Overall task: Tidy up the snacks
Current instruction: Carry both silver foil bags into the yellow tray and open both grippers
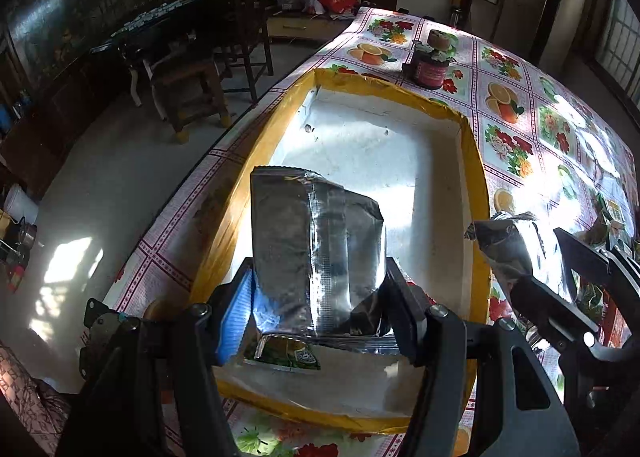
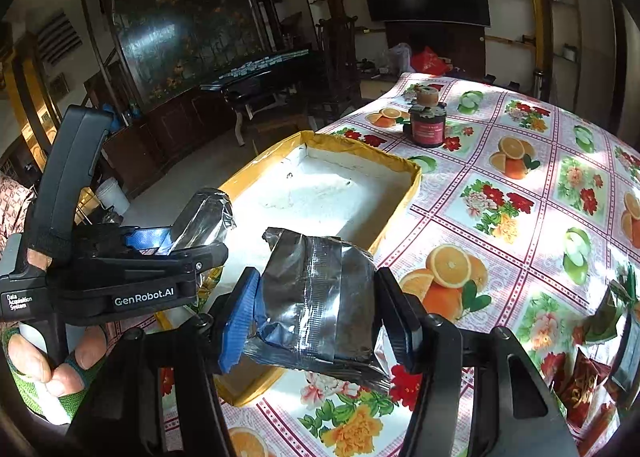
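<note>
My left gripper (image 1: 320,291) is shut on a silver foil snack packet (image 1: 316,241), which stands upright between the blue pad and the black pad above the near end of a white foam box with a yellow taped rim (image 1: 478,193). A green printed edge (image 1: 288,355) shows under the packet. My right gripper (image 2: 318,297) is shut on a second silver packet (image 2: 320,297), held over the box's near right corner (image 2: 400,177). The right wrist view shows the left gripper (image 2: 196,235) and its packet (image 2: 204,213) at the left.
A dark jar with a cork-like top (image 1: 430,65) stands on the fruit-and-flower tablecloth (image 2: 520,217) beyond the box. Several loose snack packets (image 2: 584,377) lie at the table's right. A gloved hand (image 2: 52,369) holds the left gripper. Chairs and bare floor lie left of the table.
</note>
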Demonstrator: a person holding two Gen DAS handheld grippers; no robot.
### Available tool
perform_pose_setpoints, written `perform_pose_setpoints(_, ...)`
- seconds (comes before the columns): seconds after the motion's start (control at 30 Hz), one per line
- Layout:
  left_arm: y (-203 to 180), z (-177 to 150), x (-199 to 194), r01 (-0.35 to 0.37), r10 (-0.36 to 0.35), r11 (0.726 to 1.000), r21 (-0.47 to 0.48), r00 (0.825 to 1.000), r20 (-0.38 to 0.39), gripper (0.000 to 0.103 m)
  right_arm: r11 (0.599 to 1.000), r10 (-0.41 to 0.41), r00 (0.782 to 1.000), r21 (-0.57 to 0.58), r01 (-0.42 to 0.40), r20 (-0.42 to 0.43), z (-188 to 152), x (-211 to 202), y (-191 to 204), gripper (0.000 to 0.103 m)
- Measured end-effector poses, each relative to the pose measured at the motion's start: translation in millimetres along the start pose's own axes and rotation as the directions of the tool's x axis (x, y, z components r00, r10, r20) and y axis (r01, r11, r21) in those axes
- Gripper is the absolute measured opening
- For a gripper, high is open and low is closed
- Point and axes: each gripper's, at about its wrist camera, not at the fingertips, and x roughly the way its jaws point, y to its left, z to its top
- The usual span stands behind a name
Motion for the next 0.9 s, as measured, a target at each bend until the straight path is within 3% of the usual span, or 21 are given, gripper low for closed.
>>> perform_pose_setpoints(0.27,7.9,21.2,19.7,0.009,-0.009,1.000,-0.011,1.000,-0.018,0.062,0.997,0.013,0.999,-0.069,-0.016,-0.048,3.2,35.3,21.8,0.058)
perform_pose_setpoints(0.6,11.3,23.3,50.0,-0.011,0.010,1.000,-0.017,0.997,-0.077,0.062,0.993,-0.013,0.995,-0.117,0.001,-0.101,0.4,63.7,29.7,0.059)
perform_pose_setpoints(0.77,12.1,22.9,52.0,-0.020,0.017,0.999,-0.026,0.994,-0.105,0.066,0.992,-0.007,0.995,-0.123,-0.006,-0.102,-1.5,59.6,32.2,0.060)
perform_pose_setpoints(0.9,13.8,22.1,36.1,-0.011,0.008,0.999,-0.039,0.997,-0.076,0.074,0.990,-0.023,0.996,-0.141,0.011,-0.081,-4.7,42.7,34.6,0.060)
